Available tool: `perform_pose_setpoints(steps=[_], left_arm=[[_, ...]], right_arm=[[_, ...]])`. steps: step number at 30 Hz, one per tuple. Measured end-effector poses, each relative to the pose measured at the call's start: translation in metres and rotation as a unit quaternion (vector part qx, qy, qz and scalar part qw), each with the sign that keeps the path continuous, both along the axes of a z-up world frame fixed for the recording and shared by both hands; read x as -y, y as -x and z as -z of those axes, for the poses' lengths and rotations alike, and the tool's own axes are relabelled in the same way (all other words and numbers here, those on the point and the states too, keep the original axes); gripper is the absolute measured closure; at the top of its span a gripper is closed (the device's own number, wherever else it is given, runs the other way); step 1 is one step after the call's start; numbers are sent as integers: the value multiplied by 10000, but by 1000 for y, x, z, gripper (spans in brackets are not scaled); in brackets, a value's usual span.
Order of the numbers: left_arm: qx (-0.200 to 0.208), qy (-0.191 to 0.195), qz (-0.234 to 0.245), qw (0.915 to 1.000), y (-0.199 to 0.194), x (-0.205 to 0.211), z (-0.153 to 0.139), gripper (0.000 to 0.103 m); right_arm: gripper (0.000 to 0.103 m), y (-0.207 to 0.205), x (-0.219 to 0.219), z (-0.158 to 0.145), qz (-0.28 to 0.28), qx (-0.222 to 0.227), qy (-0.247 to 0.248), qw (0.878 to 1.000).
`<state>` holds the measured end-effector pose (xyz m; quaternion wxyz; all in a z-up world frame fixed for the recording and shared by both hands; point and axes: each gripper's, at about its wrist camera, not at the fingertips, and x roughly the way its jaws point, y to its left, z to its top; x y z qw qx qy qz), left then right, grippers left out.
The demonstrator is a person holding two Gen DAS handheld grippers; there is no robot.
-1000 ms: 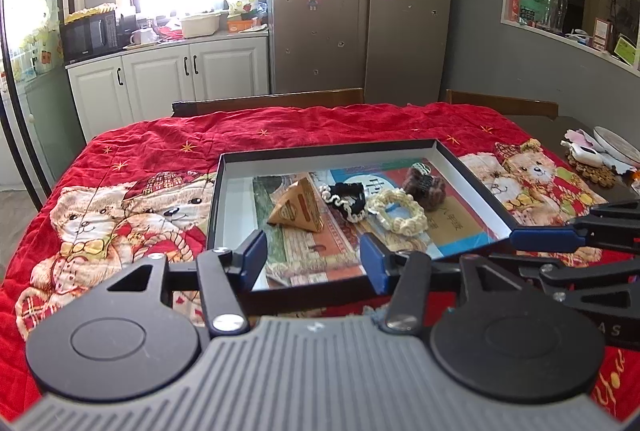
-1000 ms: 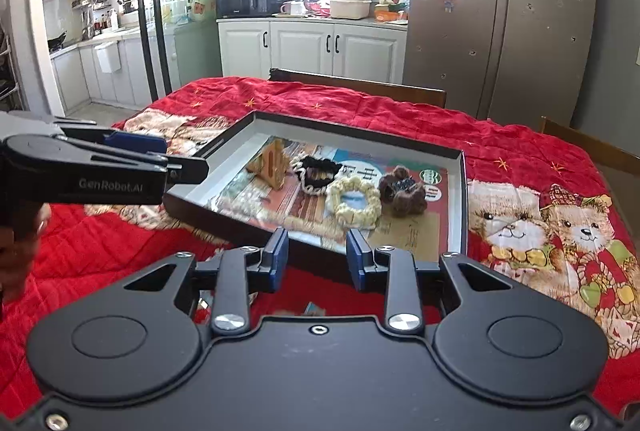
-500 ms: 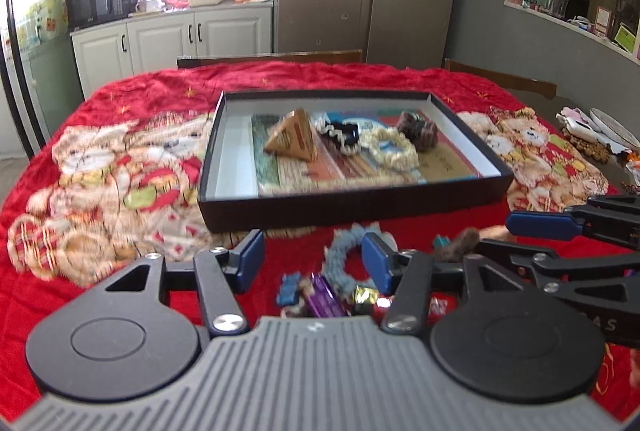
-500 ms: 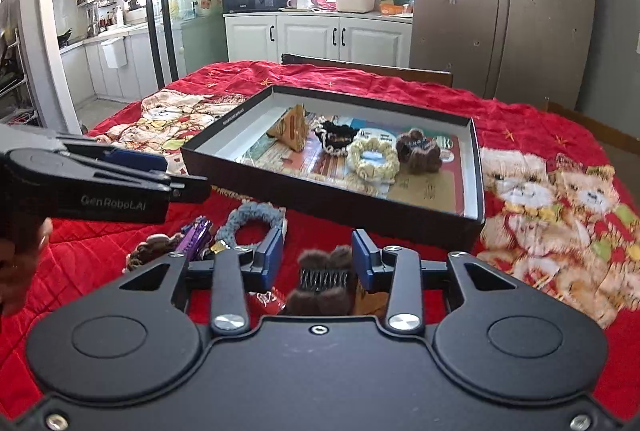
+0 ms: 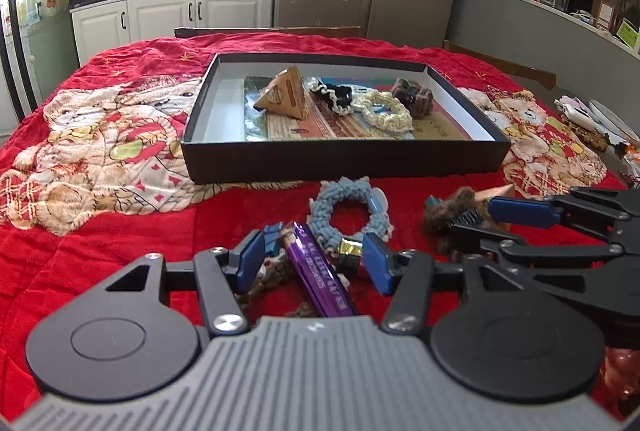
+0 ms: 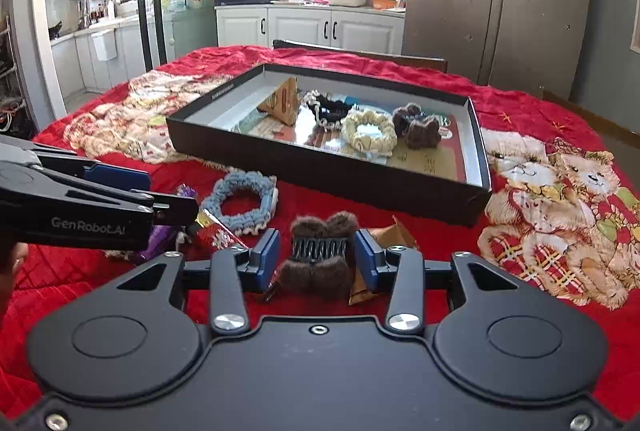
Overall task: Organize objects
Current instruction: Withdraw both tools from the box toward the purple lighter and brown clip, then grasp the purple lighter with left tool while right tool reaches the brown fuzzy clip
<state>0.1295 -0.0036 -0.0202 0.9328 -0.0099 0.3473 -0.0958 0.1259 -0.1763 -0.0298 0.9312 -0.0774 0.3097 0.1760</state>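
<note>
The furry brown hair clip (image 6: 320,263), with its black comb teeth showing, lies on the red quilt (image 6: 520,103) that covers the tabletop, directly between the blue pads of the right tongs (image 6: 317,259). These tongs stand wide, with a pad on each side of the clip and neither pad clearly touching it. A brown paper packet (image 6: 394,237) lies just beside the right pad. To grip well, the tongs should settle low enough to meet the clip's hard middle rather than its fur, and close without catching the packet; this is a judgement from the present layout.

The left tongs (image 5: 314,259) are also wide and straddle a purple wrapper (image 5: 320,271), with a small gold candy (image 5: 349,246) beside the right pad. A blue scrunchie (image 5: 348,211) lies just beyond them.

Farther out sits the black box (image 6: 320,167), the likely destination. It already holds a brown triangular packet (image 6: 282,103), a black scrunchie (image 6: 332,109), a cream scrunchie (image 6: 370,133) and another brown hair clip (image 6: 416,125). Free floor remains at the box's left end, so a lifted clip needs to clear the near wall before release.
</note>
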Motion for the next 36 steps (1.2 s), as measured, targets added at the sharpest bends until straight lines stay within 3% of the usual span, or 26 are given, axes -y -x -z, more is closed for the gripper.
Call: perform_pose_setpoints(steps=[12, 20, 27, 36], left_arm=[[-115, 20, 2, 9999, 2, -1, 14, 35], [-166, 115, -36, 9998, 2, -5, 19, 52], [-122, -56, -34, 9999, 2, -3, 21, 61], [-132, -3, -17, 9999, 2, -4, 20, 76]], right_arm=[[61, -7, -1, 14, 55, -63, 44, 10000], [65, -10, 3, 18, 75, -157, -85, 9998], [66, -11, 3, 21, 65, -222, -112, 9997], [67, -11, 3, 22, 60, -241, -132, 9996]])
